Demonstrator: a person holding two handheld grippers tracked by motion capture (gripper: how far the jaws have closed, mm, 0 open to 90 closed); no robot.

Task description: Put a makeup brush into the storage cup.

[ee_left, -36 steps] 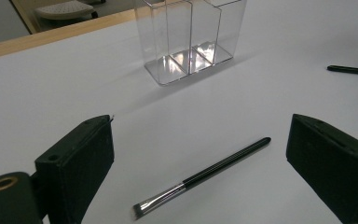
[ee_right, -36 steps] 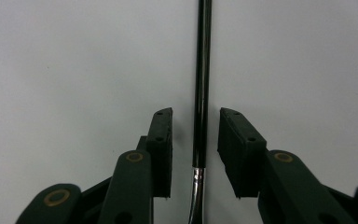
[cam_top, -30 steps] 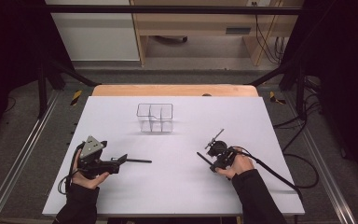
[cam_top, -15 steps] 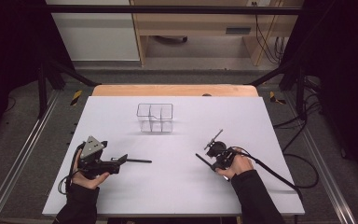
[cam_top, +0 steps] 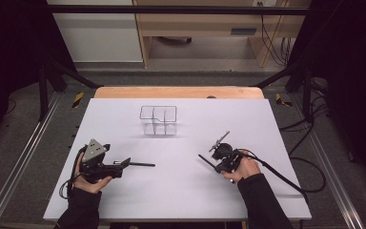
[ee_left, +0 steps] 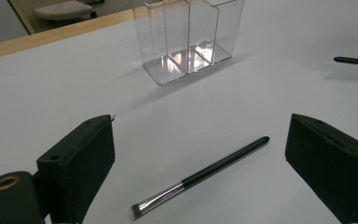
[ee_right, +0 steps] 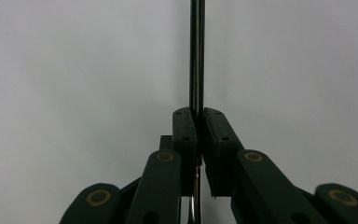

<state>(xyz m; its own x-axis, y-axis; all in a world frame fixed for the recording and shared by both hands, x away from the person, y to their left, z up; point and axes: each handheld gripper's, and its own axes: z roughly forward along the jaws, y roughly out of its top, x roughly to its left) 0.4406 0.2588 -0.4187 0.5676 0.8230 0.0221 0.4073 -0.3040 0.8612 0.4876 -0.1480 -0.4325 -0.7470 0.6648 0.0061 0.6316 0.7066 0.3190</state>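
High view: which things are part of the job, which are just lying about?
In the job:
- slim black makeup brush with silver ferrule, lying between the open left gripper jaws
- thin black brush handle, clamped in the right gripper
- clear plastic three-compartment organiser, probably the destination

Lying about:
- wooden desk beyond the white table
- black floor cables

- A white table top [cam_top: 276,129] on a wooden board [cam_top: 178,92].
- Metal rails [cam_top: 19,162] along both sides.
- A light wooden bench [cam_top: 209,24] stands beyond.
- Black cables [cam_top: 314,167] trail over grey floor.
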